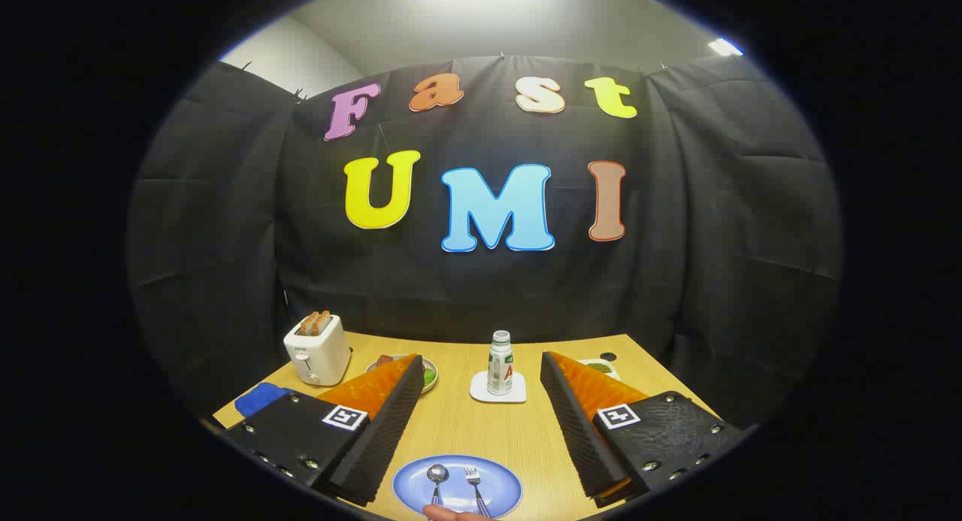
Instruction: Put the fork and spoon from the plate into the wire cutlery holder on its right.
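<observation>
While the gripper (481,382) hangs with its 2 fingers spread wide and empty, the blue plate (457,485) lies low between them, bearing the spoon (437,476) and fork (473,477) side by side; a bottle (500,361) on a coaster (497,388) stands beyond.

Spoon (437,477) lies left of fork (473,479) on plate (496,472), between the gripper's (481,371) parted fingers.

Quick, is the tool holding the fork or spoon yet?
Tool: open, holding nothing; the spoon and fork lie on the plate between its fingers.
</observation>
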Demonstrator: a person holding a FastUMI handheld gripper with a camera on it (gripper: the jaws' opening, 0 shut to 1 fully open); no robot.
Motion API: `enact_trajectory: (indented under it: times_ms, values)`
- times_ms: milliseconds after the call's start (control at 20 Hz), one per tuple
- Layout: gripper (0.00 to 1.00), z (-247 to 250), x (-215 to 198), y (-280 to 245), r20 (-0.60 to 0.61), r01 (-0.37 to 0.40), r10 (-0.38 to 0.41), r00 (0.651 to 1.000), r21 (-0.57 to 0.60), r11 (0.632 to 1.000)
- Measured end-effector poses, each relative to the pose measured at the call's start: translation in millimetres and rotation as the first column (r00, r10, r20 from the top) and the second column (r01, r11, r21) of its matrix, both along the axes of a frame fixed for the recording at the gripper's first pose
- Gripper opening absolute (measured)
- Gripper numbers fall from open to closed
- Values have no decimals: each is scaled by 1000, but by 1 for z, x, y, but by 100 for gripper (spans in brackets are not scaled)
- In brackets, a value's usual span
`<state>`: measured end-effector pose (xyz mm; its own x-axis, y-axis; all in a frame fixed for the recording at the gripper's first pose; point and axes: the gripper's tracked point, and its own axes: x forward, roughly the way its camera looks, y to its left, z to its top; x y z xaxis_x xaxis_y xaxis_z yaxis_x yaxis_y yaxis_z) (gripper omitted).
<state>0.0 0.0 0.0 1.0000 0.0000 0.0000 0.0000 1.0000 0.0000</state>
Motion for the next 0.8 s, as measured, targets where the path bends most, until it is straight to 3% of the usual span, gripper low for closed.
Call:
enact_trajectory:
  times_ms: [800]
  values:
    - [95, -1, 4, -2, 4, 2, -2, 1000, 0, 1000]
